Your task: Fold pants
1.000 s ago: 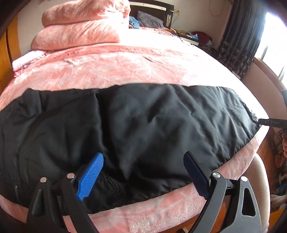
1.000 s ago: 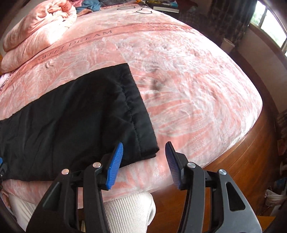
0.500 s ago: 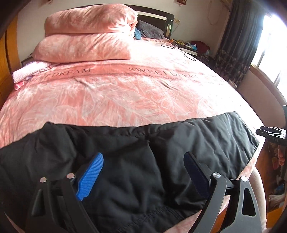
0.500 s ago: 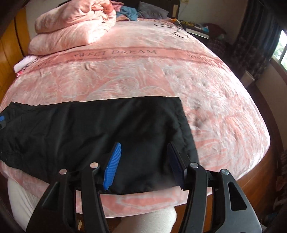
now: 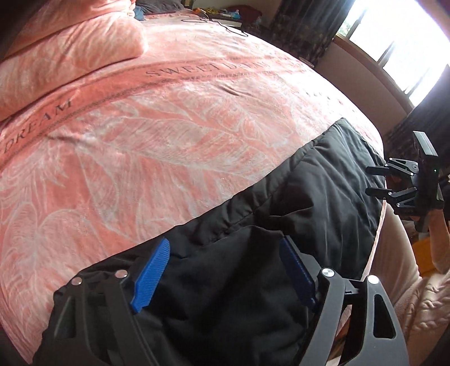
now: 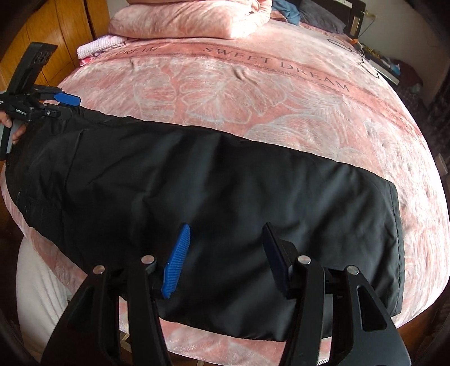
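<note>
The black pants [image 6: 225, 183] lay flat along the bed's [image 6: 253, 93] near edge, halved lengthwise, no crosswise fold yet. Left tongs [image 5: 225, 276] had just been narrowing, still parted over the waist end, gripping nothing; right tongs [image 6: 225, 259] hovered half-open, empty, near the cuffs.

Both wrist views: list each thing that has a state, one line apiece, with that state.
black pants: lying flat along the bed's near edge, folded lengthwise.
left gripper: open over the pants, jaws just been closing, nothing clamped.
right gripper: open above the pants, gripping nothing.
pink quilts: folded, stacked at the bed's head.
</note>
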